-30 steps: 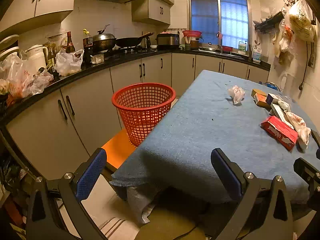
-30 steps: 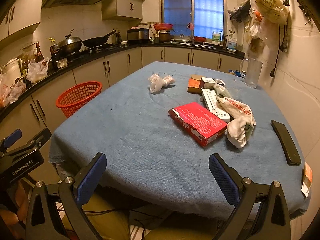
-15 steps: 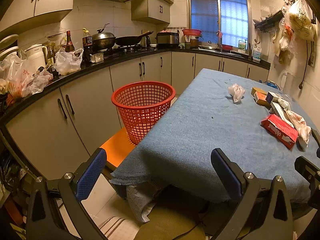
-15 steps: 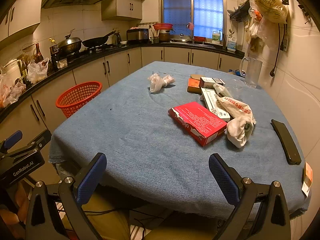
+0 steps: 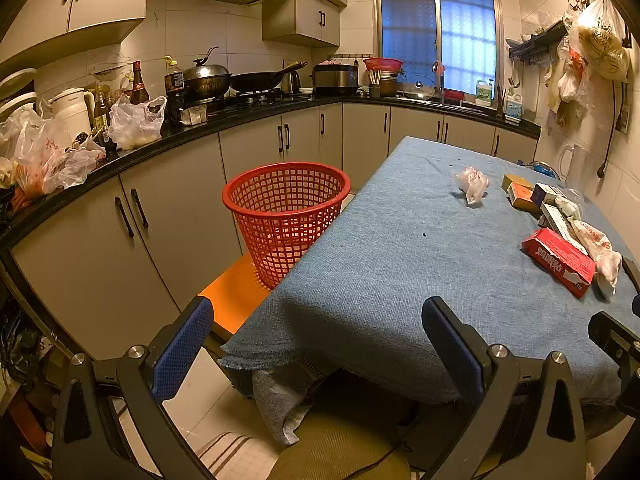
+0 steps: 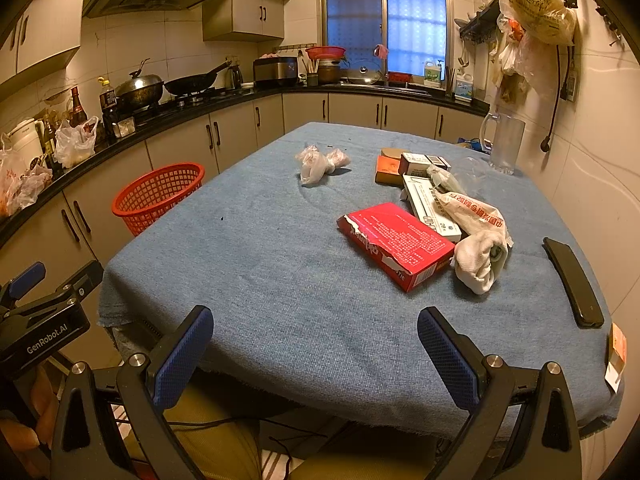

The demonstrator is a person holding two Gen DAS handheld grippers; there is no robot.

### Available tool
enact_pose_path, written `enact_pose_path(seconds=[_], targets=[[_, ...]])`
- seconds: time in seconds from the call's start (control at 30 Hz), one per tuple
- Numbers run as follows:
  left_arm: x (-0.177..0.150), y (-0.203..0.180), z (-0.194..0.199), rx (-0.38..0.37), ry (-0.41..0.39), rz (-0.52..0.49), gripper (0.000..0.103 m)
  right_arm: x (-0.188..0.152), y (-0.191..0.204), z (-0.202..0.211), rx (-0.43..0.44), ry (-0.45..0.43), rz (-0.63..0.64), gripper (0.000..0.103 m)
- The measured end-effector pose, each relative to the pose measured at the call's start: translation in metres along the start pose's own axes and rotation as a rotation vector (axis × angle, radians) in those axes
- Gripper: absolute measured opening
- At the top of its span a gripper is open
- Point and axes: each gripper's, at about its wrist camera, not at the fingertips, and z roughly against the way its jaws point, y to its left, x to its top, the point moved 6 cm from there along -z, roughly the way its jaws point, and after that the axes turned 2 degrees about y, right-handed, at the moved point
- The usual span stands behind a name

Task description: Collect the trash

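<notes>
Black fingers (image 6: 500,400), blue textured pads (image 6: 446,354)

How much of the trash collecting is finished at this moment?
Nothing looks done: the red plastic mesh basket shows no trash through its mesh. In hand: nothing; the left gripper and right gripper are both open, short of the table. Left: the crumpled plastic bag, the torn red cardboard box, the small cartons and the white printed wrapper, all on the blue tablecloth.
</notes>
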Motion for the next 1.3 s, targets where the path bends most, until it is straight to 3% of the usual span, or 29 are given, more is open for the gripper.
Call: enact_pose_path(seconds=[0.43, 0.7, 0.9, 1.03, 1.2, 1.3], targets=[[-0.004, -0.003, -0.002, -0.010, 0.011, -0.005, 0.103, -0.003, -0.003, -0.002, -0.002, 0.007, -0.010, 0.103], [-0.006, -0.016, -0.006, -0.039, 0.028, -0.042, 0.103, 0.000, -0.030, -0.006, -0.019, 0.016, -0.089, 0.103], [0.009, -0.032, -0.014, -0.118, 0.042, -0.093, 0.103, 0.005, -0.050, -0.007, -0.022, 0.013, -0.109, 0.103], [0.027, -0.054, -0.027, -0.199, 0.064, -0.163, 0.103, 0.013, -0.068, -0.018, 0.034, 0.059, -0.090, 0.099], [0.043, -0.081, -0.051, -0.337, 0.170, -0.200, 0.103, 0.027, -0.087, -0.035, 0.102, 0.121, -0.056, 0.092], [0.048, -0.092, -0.060, -0.352, 0.180, -0.233, 0.099, 0.039, -0.087, -0.045, 0.130, 0.135, 0.027, 0.092]])
